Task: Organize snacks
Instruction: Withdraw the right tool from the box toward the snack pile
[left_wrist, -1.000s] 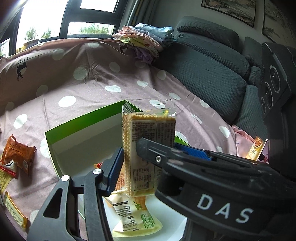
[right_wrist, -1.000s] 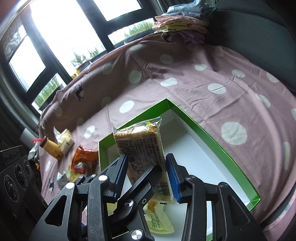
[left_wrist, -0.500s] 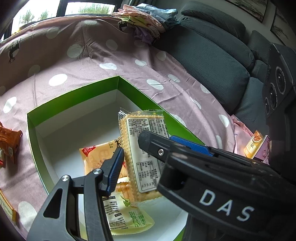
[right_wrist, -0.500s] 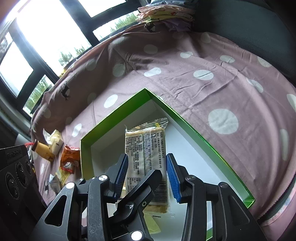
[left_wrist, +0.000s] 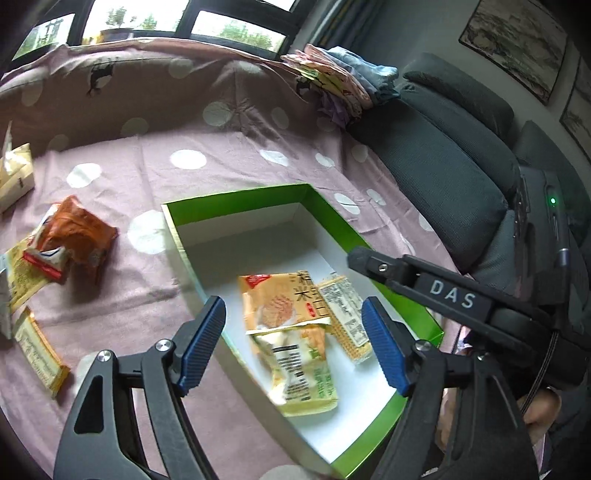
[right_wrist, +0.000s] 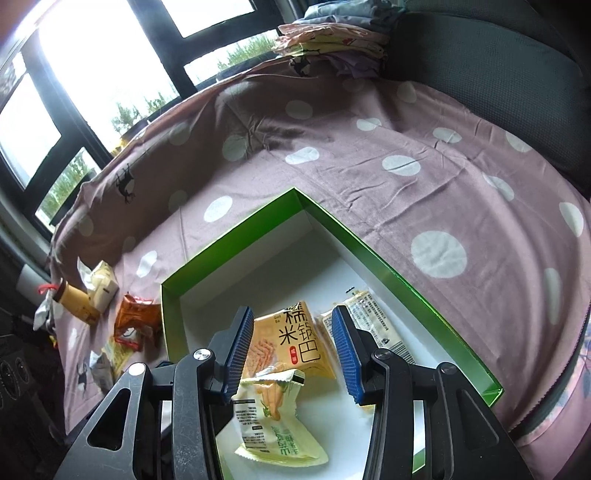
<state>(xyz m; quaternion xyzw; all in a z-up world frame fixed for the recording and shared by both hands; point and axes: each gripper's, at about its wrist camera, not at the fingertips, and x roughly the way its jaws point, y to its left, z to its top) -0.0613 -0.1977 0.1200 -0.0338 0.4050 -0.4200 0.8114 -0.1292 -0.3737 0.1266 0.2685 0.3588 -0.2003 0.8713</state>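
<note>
A green box (left_wrist: 332, 218) (right_wrist: 351, 240) with a white inside lies on the dotted cloth. In it lie a cracker packet (left_wrist: 343, 314) (right_wrist: 373, 325), an orange-yellow rice-crisp packet (left_wrist: 280, 299) (right_wrist: 291, 339) and a pale yellow-green packet (left_wrist: 303, 376) (right_wrist: 273, 424). My left gripper (left_wrist: 295, 347) is open and empty above the box. My right gripper (right_wrist: 291, 354) is open and empty above the packets; its finger (left_wrist: 406, 273) also shows in the left wrist view.
Loose snacks lie left of the box: an orange packet (left_wrist: 74, 236) (right_wrist: 135, 325), a yellow bar (left_wrist: 40, 354), a tissue pack (left_wrist: 14, 177) (right_wrist: 99, 284) and a small bottle (right_wrist: 74, 299). A grey sofa (left_wrist: 461, 147) and folded clothes (left_wrist: 343, 77) stand behind.
My right gripper opened and let go of the cracker packet, which now lies flat in the box. Both grippers have drawn back and up from the box.
</note>
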